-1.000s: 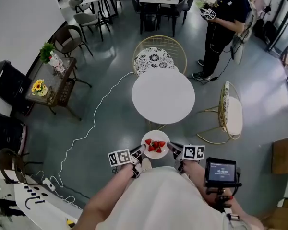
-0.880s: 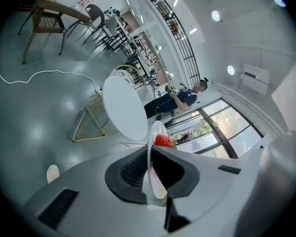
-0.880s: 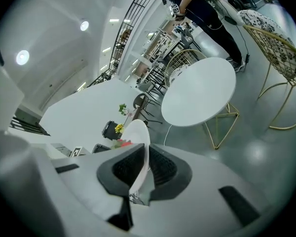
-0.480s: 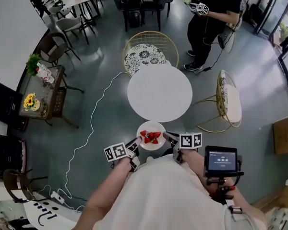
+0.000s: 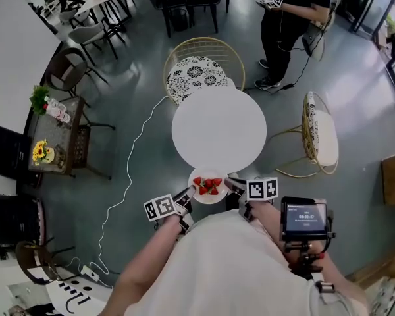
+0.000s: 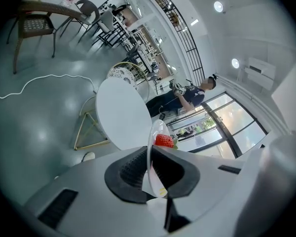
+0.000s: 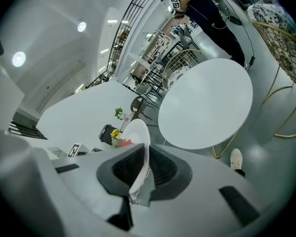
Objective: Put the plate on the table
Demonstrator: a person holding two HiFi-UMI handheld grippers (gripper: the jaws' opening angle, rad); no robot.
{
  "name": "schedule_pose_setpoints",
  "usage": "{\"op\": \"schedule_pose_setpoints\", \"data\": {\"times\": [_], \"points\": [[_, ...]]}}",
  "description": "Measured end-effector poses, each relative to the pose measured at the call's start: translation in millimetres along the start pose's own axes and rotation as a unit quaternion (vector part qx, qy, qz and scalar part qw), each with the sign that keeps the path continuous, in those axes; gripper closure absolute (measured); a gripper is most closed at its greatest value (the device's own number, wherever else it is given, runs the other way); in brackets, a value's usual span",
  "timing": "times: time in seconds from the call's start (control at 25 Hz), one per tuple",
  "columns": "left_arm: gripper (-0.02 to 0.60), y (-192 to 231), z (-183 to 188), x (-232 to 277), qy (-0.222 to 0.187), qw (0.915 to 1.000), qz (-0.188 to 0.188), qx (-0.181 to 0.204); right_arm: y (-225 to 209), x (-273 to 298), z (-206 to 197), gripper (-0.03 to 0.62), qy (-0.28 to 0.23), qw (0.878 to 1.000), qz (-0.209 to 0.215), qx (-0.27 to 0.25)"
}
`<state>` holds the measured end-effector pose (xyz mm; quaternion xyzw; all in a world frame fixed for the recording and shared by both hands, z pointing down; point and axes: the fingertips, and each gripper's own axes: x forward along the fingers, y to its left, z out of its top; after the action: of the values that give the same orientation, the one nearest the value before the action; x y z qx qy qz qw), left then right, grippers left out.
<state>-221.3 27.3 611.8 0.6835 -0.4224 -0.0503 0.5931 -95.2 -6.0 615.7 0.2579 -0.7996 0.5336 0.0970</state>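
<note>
We hold plate (image 5: 209, 176) by rim: left gripper (image 5: 186, 200) pinching at 8 o'clock, right gripper (image 5: 234, 185) pinching at 3. Plate at table (image 5: 218, 127) 6 o'clock edge. Risk: uneven tilt, strawberries (image 5: 207, 186) roll off.

Light: you have even, fairly bright indoor light; ceiling lamps (image 6: 218, 6) glow above, and daylight enters through the windows (image 6: 226, 118).
Shadows: soft and weak on the floor (image 5: 138, 196).
Glare: the floor has a pale sheen; the round table (image 5: 218, 129) top is almost pure white.
Distortion: all views bend strongly at the edges; both gripper views have dark corners.
Focus: the plate (image 6: 150, 152) rim close to your cameras looks soft, while the room behind is sharper.
</note>
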Motion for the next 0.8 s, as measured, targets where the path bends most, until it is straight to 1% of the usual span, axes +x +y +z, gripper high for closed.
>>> {"op": "schedule_pose_setpoints", "data": {"times": [0.2, 0.4, 0.6, 0.68, 0.8], "points": [[0.558, -0.3, 30.6, 43.2, 0.01, 0.9998, 0.014, 0.005, -29.8, 12.4, 42.3, 0.572, 0.014, 1.0, -0.004, 0.001], [0.558, -3.1, 47.5, 79.8, 0.027, 0.9994, 0.02, -0.001, -55.6, 15.2, 72.0, 0.572, 0.023, 1.0, -0.017, 0.011], [0.558, 17.5, 77.5, 141.8, 0.05, 0.9981, 0.037, 0.002, -110.7, 40.4, 110.0, 0.572, 0.035, 0.999, -0.021, 0.033], [0.558, 21.4, 83.4, 155.2, 0.058, 0.9975, 0.04, -0.001, -122.8, 45.8, 118.6, 0.572, 0.041, 0.998, -0.023, 0.037], [0.559, 22.2, 85.6, 160.1, 0.07, 0.9966, 0.043, -0.008, -125.8, 48.0, 124.0, 0.572, 0.052, 0.998, -0.027, 0.037]]}}
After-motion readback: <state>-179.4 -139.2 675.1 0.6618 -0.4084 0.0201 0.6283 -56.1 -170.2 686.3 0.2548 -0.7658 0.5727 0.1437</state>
